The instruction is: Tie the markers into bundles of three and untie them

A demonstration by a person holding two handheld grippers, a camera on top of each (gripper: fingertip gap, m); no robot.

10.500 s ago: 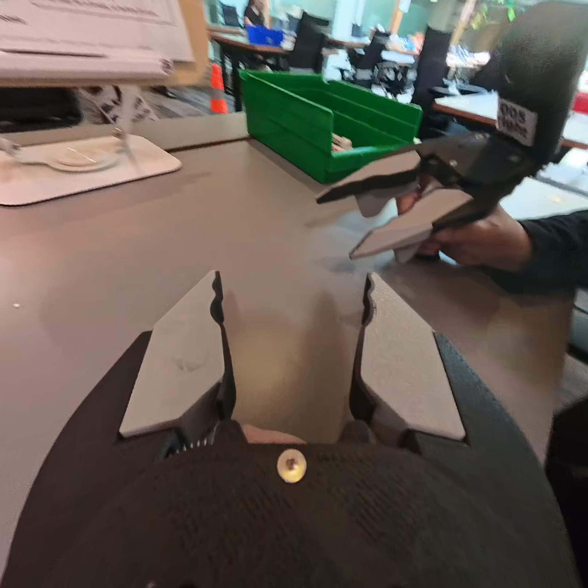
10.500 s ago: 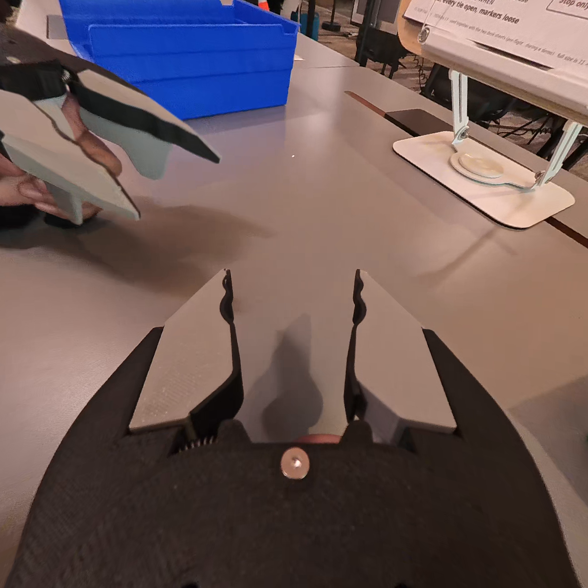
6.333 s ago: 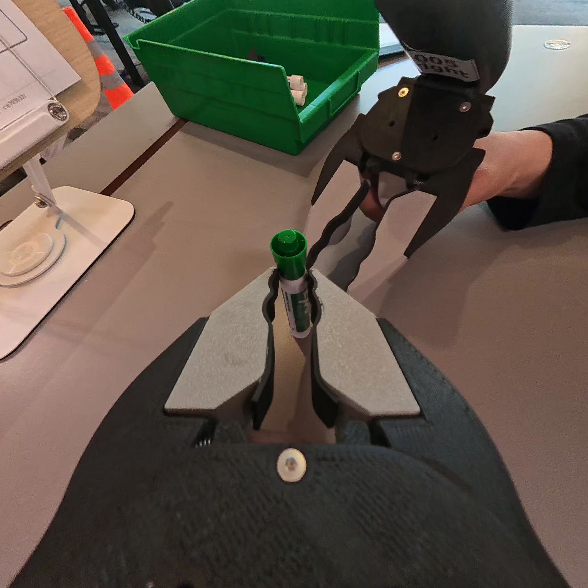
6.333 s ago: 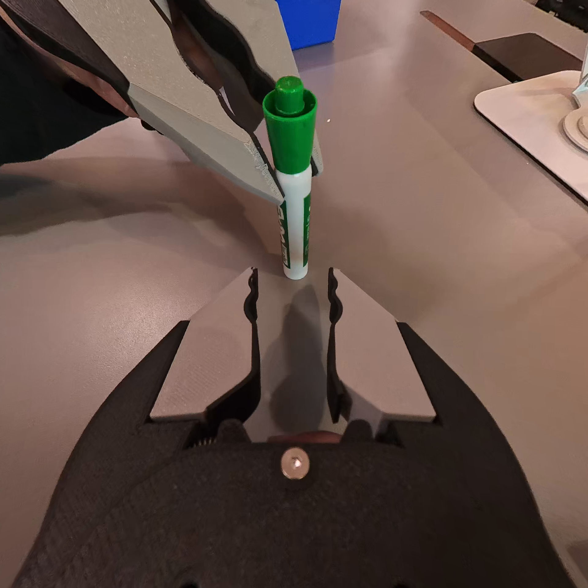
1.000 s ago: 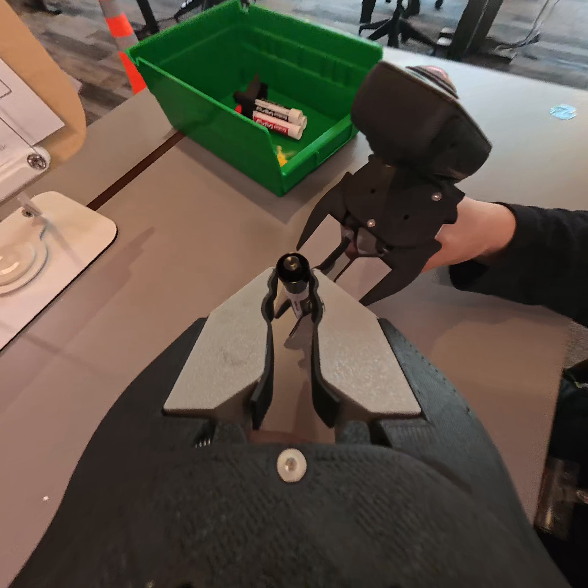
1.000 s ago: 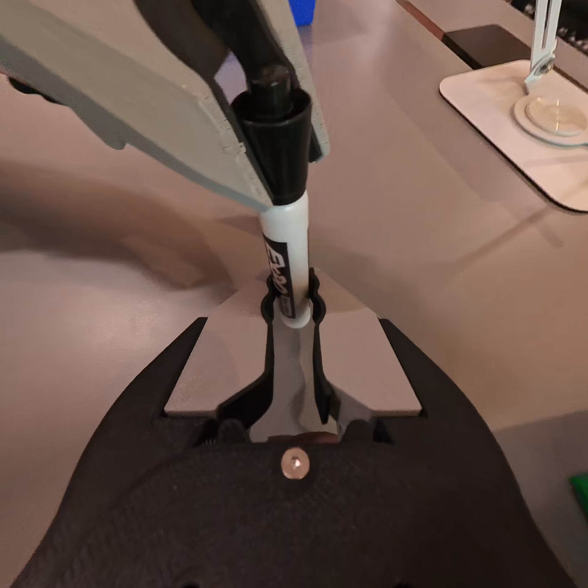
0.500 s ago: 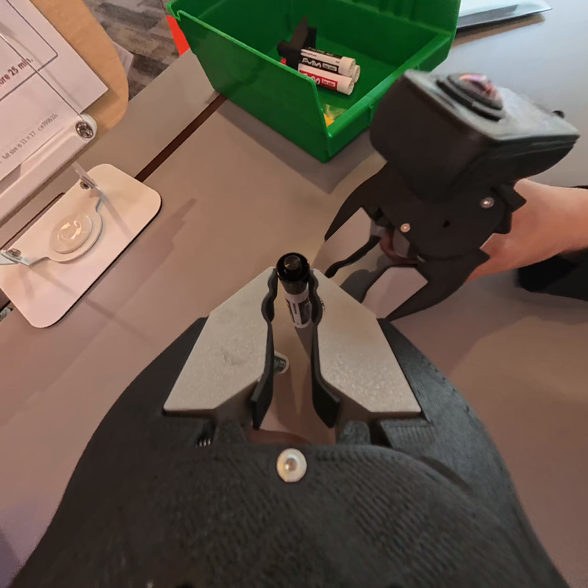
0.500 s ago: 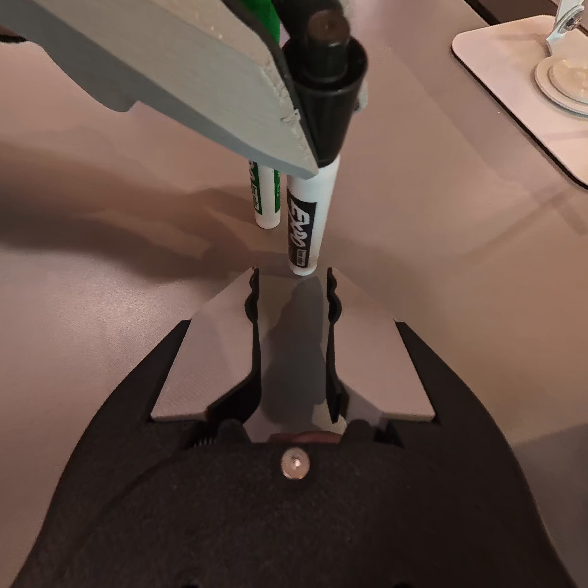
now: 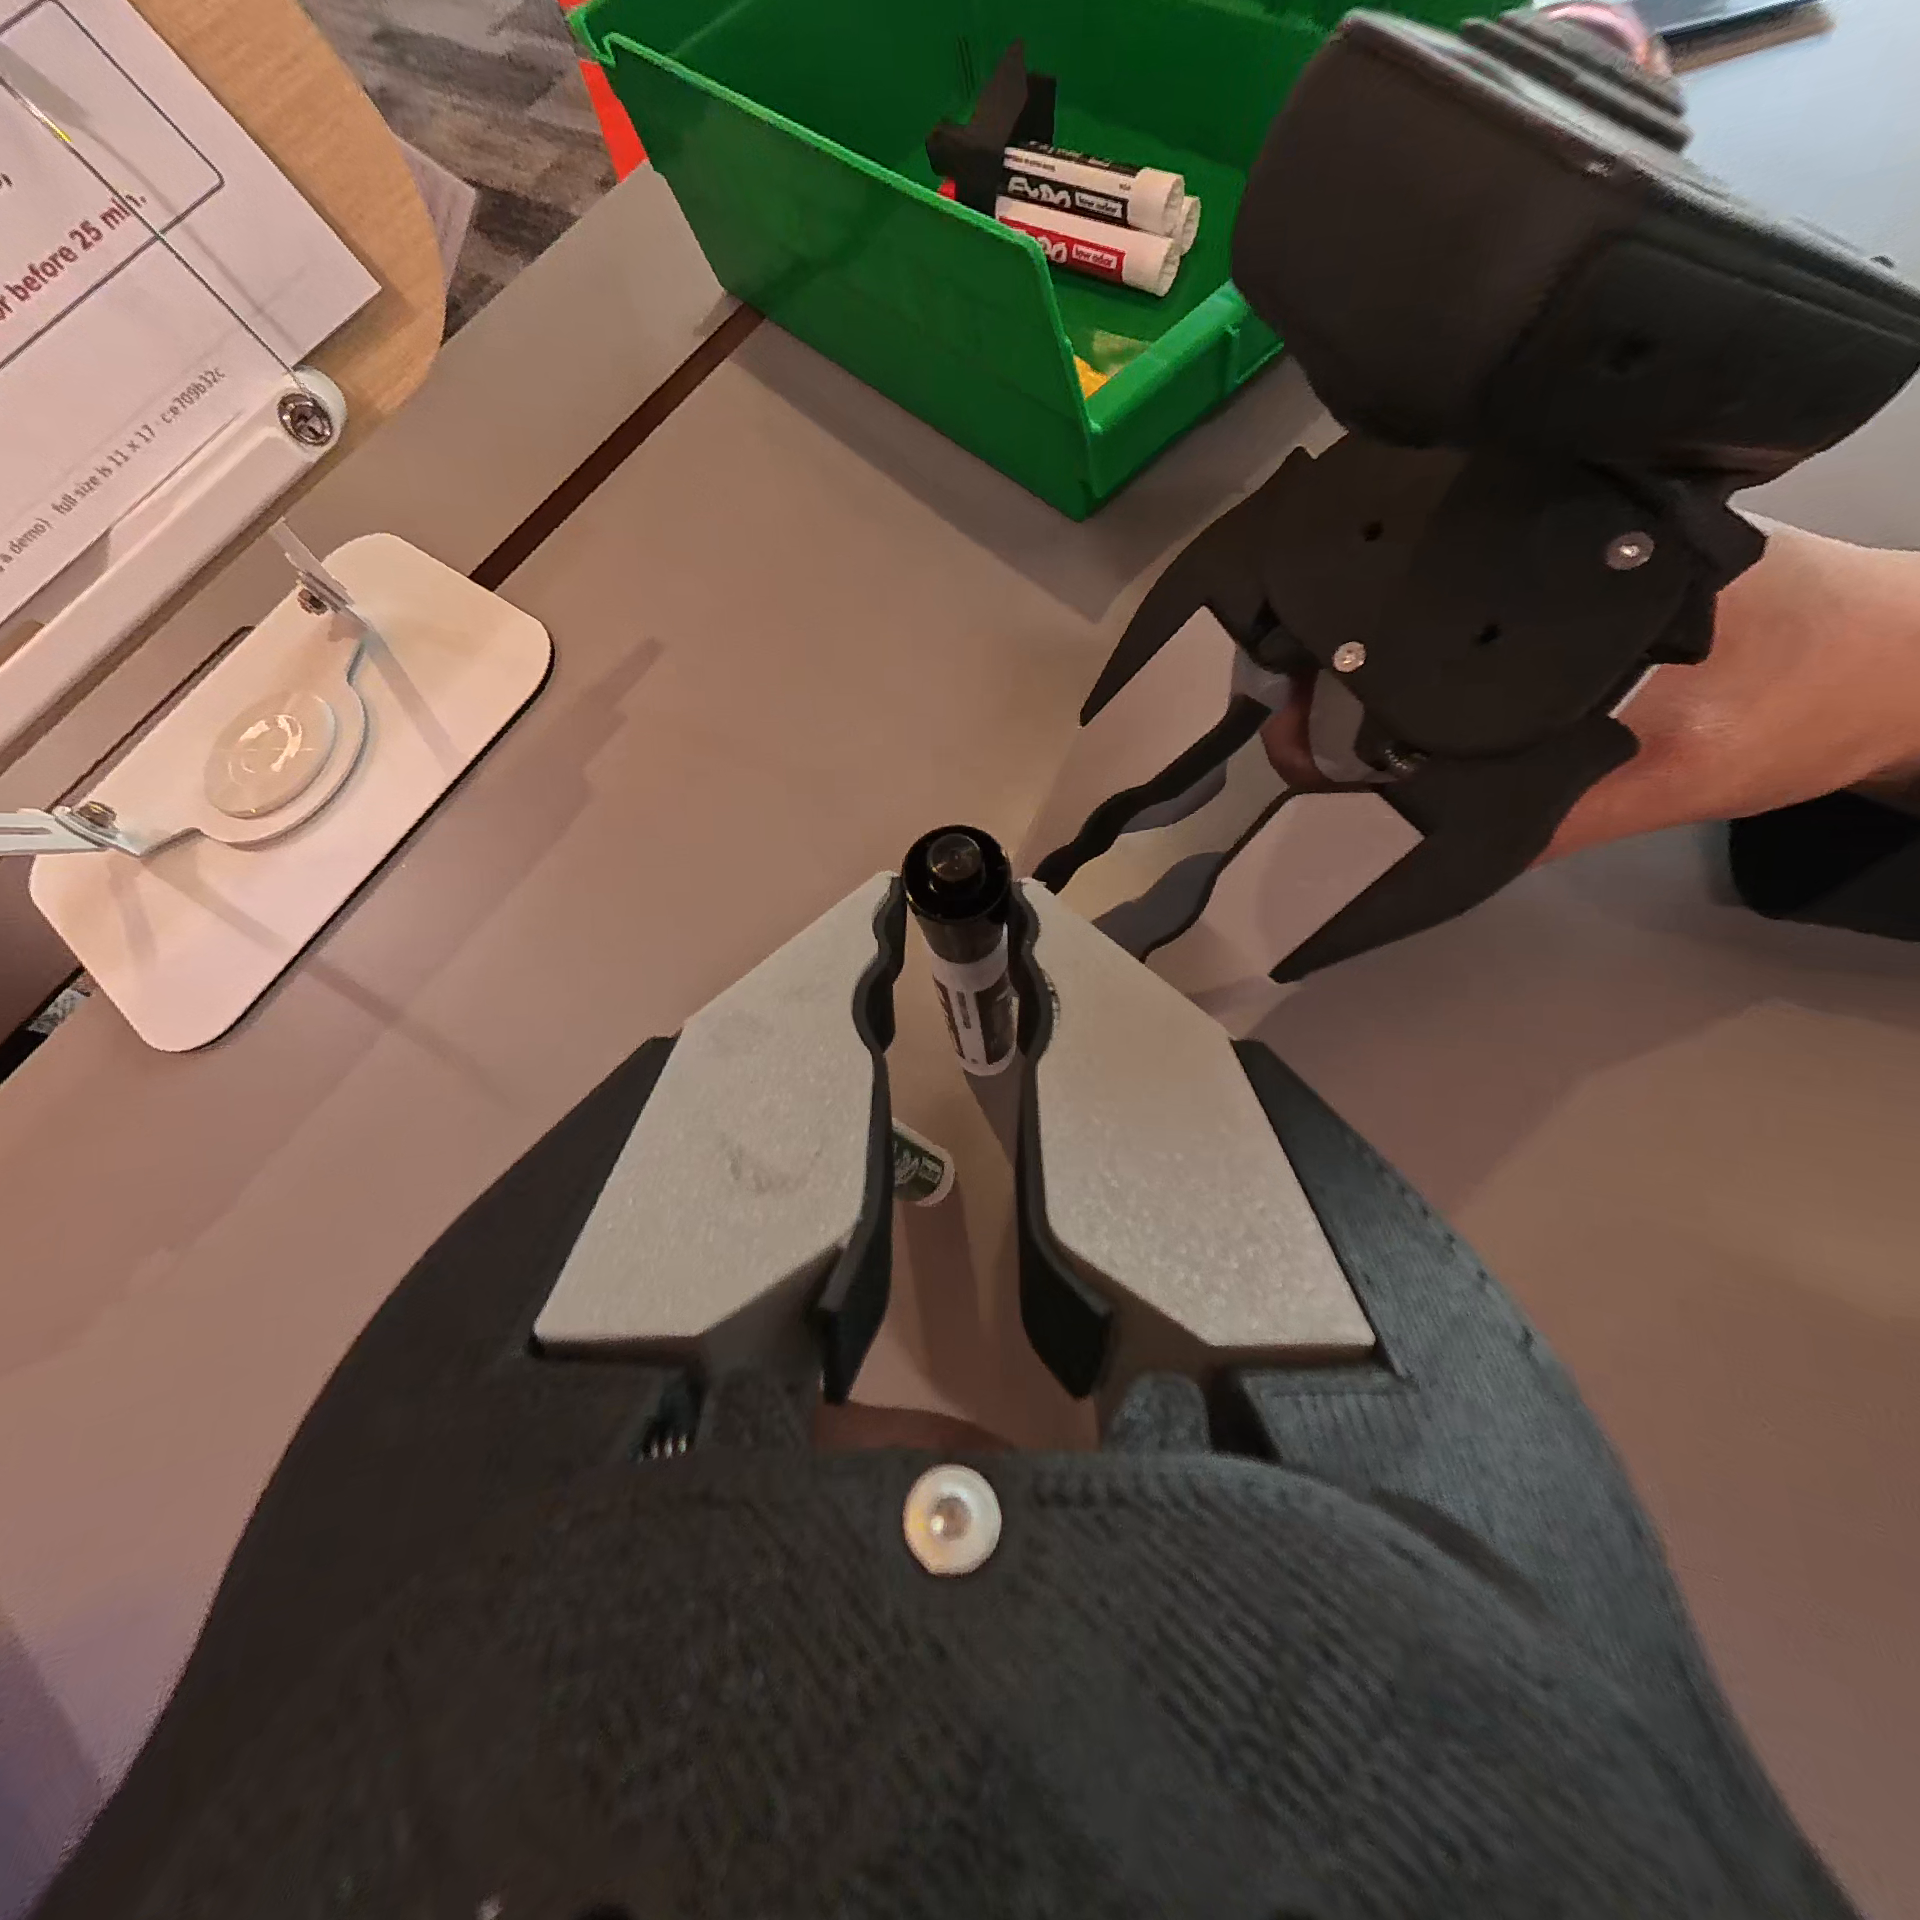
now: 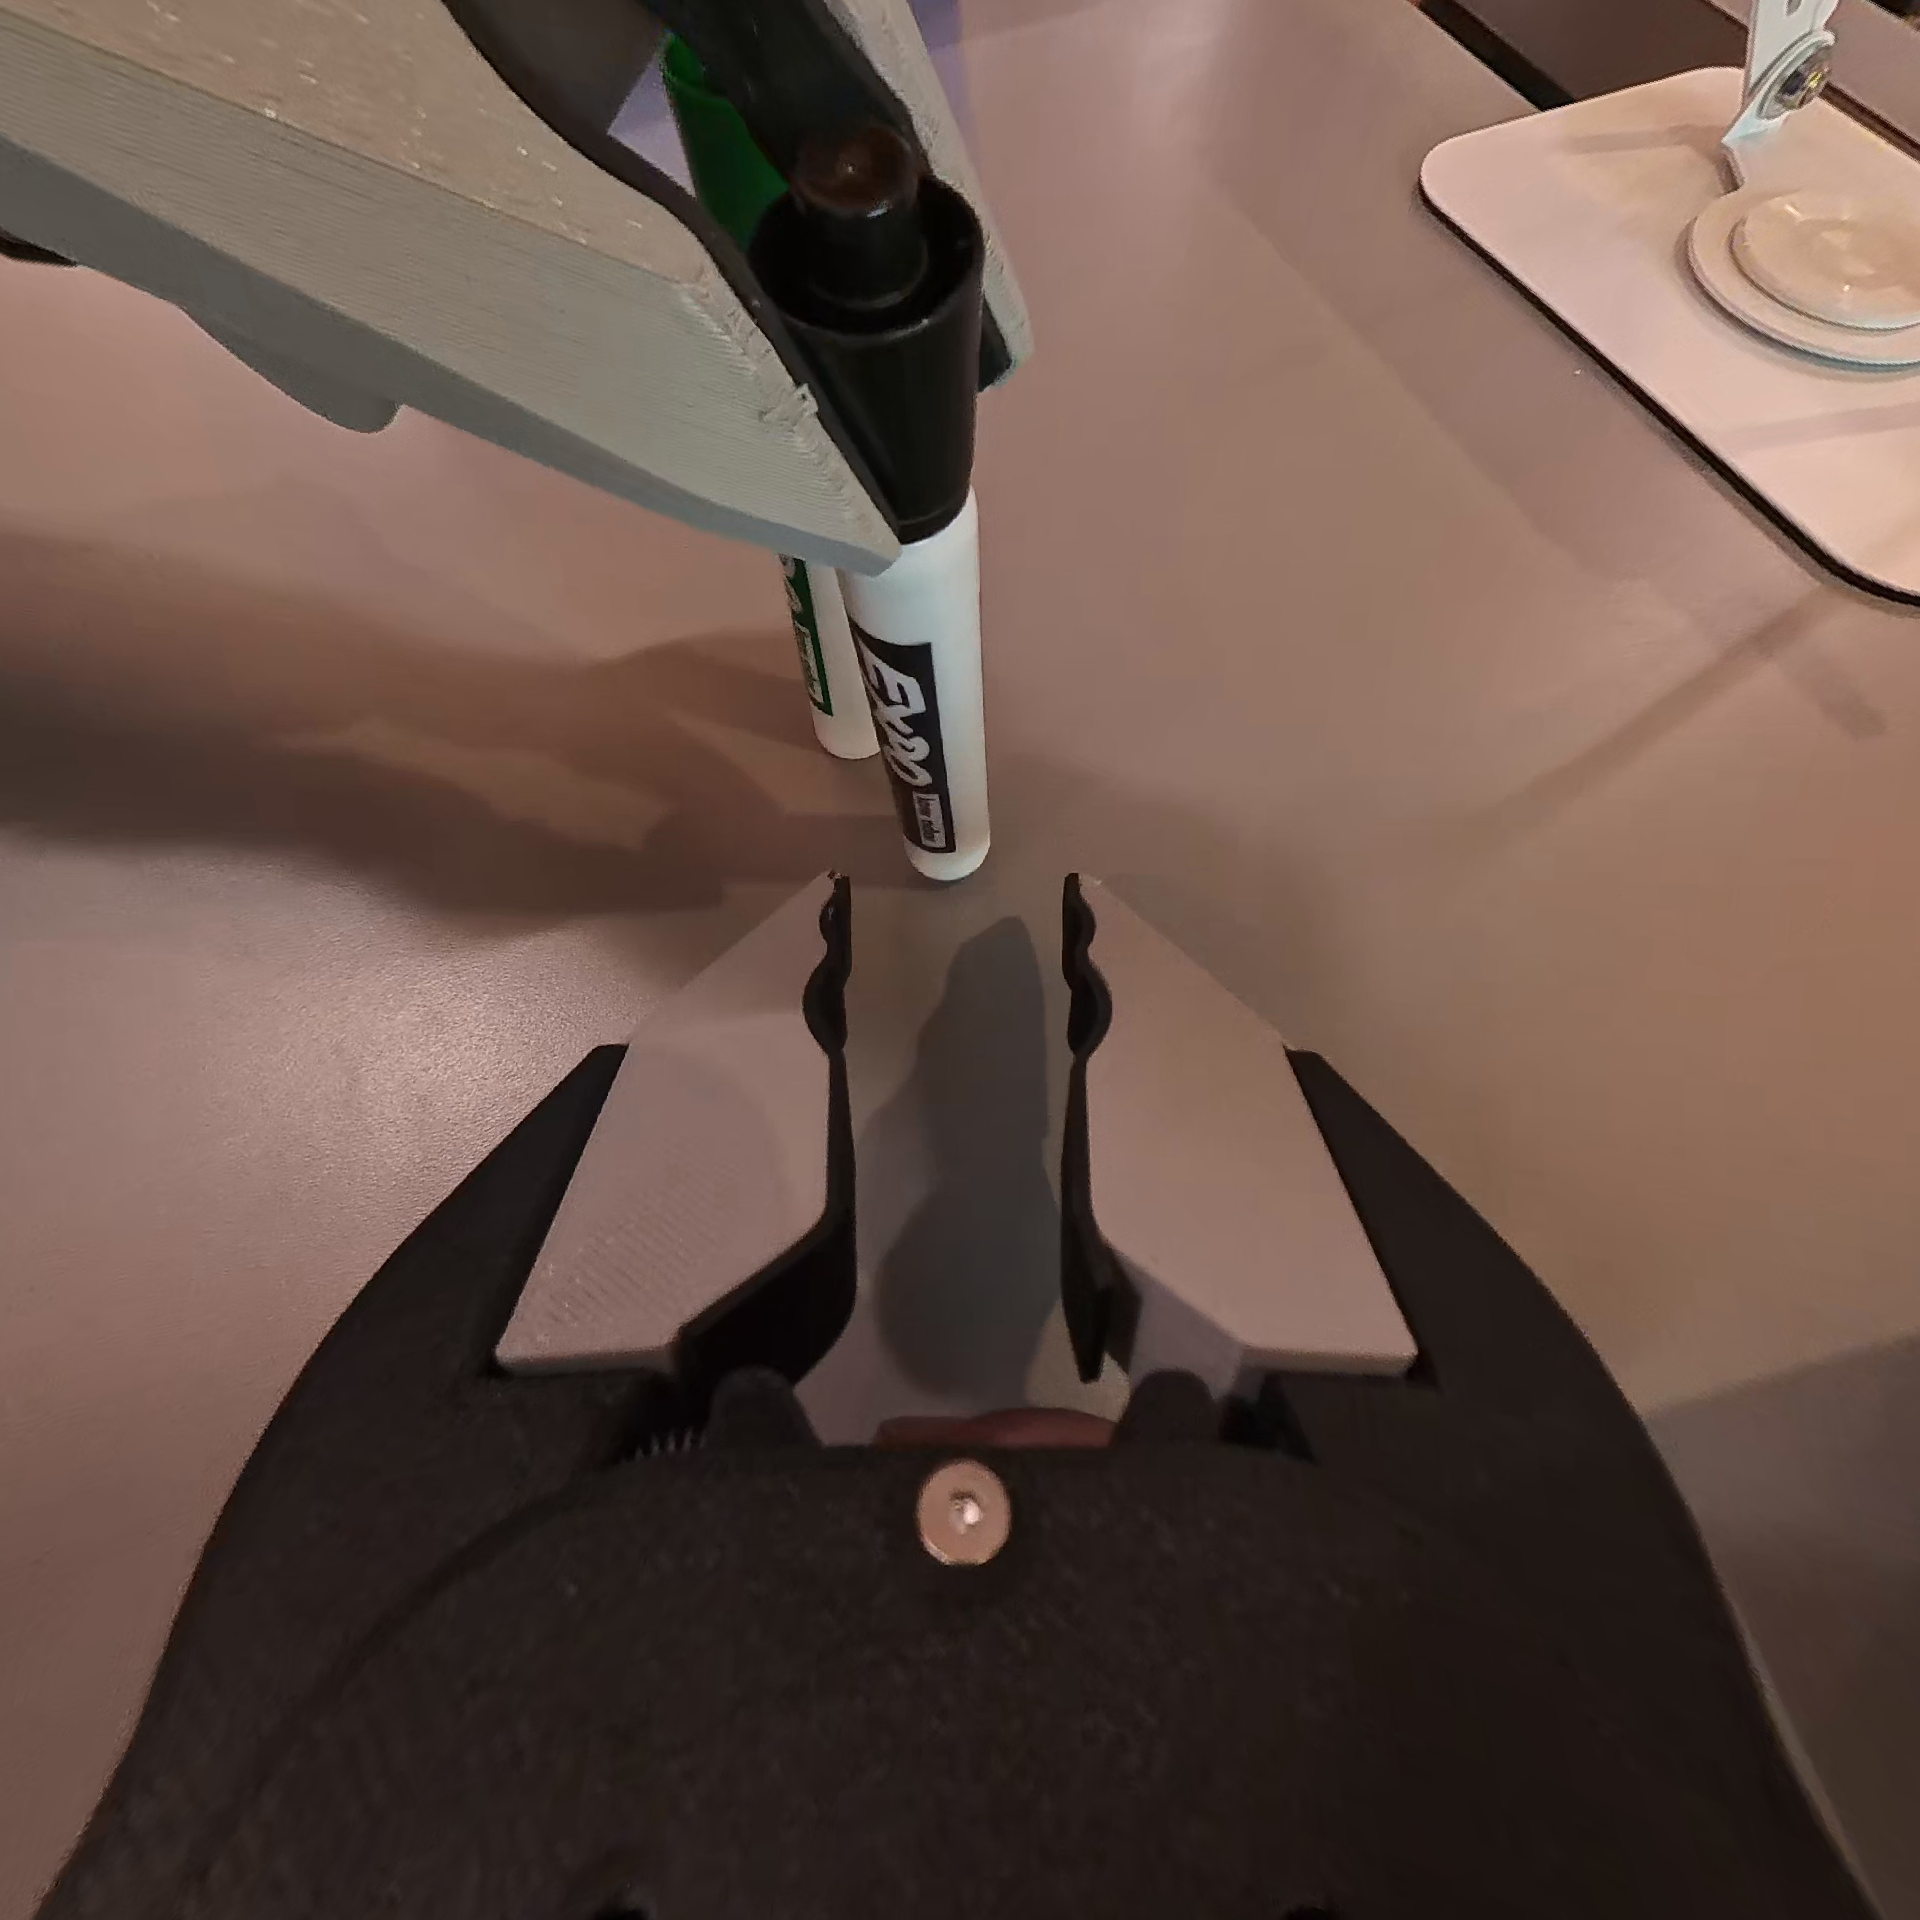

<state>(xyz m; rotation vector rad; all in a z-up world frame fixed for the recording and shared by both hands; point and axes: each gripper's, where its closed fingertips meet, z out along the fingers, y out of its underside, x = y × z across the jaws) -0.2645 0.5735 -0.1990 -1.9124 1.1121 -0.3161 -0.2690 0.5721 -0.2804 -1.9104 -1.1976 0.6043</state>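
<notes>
In the left wrist view, the left gripper point(image 9: 956, 914) pinches the black marker point(image 9: 961, 940) upright by its cap, both pads pressed on it, the barrel pointing down toward the grey table point(image 9: 727, 748). This grip matches the frame half a second ago. One second ago the right gripper clamped the lower end of this marker; now the right gripper point(image 9: 1164, 914) stands just beside it with its jaws spread and clear of the barrel. A second marker end point(image 9: 920, 1174) shows below the left finger point(image 9: 748, 1143). The green bin point(image 9: 935, 343) beyond holds more markers point(image 9: 1091, 213); a white stand base point(image 9: 312, 769) lies at the left. In the right wrist view, the right gripper point(image 10: 951, 883) is open with only bare table between its pads. One second ago these pads were closed on the marker's white end; that end now sits just ahead of the fingertips, close to the table. The black marker point(image 10: 925, 707) hangs from the left gripper point(image 10: 894, 416), and a green marker point(image 10: 821, 665) stands just behind it, its cap hidden between the left fingers.
</notes>
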